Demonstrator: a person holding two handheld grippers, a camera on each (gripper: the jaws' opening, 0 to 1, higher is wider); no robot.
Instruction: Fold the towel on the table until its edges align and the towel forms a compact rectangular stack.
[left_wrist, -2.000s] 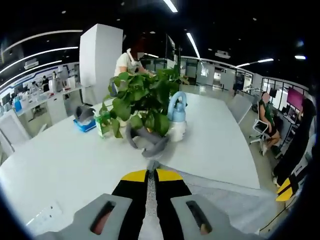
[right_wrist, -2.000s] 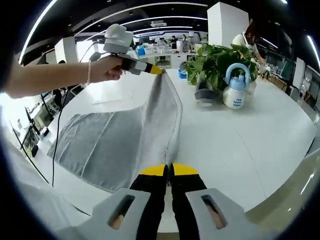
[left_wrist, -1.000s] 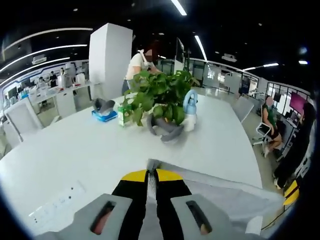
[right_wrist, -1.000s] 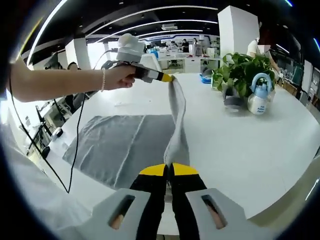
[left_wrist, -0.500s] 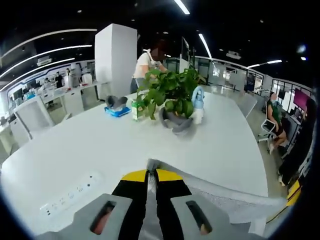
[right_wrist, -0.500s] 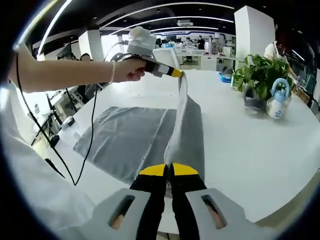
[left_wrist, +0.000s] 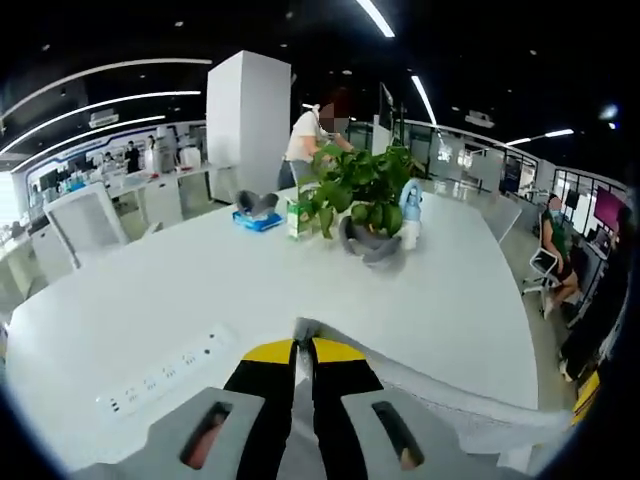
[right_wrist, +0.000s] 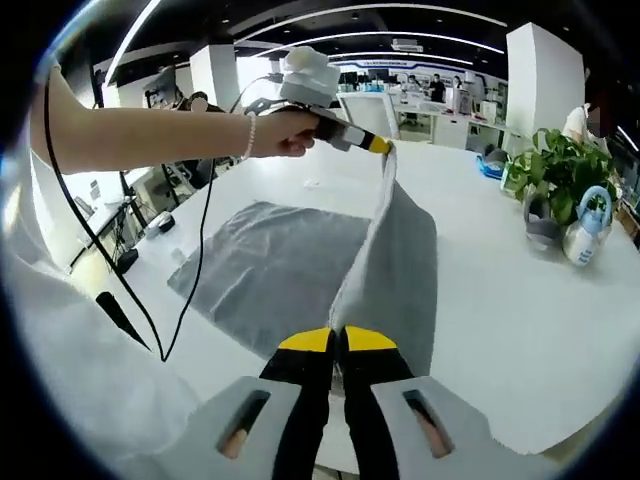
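A grey towel (right_wrist: 280, 270) lies partly on the white table (right_wrist: 500, 300), with one edge lifted between the two grippers. My right gripper (right_wrist: 338, 340) is shut on the near corner of that edge. My left gripper (right_wrist: 385, 146), held by a hand at the upper middle of the right gripper view, is shut on the far corner. In the left gripper view my left gripper (left_wrist: 303, 345) pinches the towel corner (left_wrist: 305, 328), and the cloth (left_wrist: 470, 405) trails off to the lower right.
A potted plant (left_wrist: 365, 190), a light blue spray bottle (left_wrist: 410, 212) and a small blue tray (left_wrist: 258, 220) stand on the far part of the table. A power strip (left_wrist: 165, 375) is set into the table. A black cable (right_wrist: 195, 270) hangs from the left gripper.
Both grippers have carried the lifted towel edge sideways across the table, so the fold now lies over more of the flat cloth. The plant and bottle look farther away.
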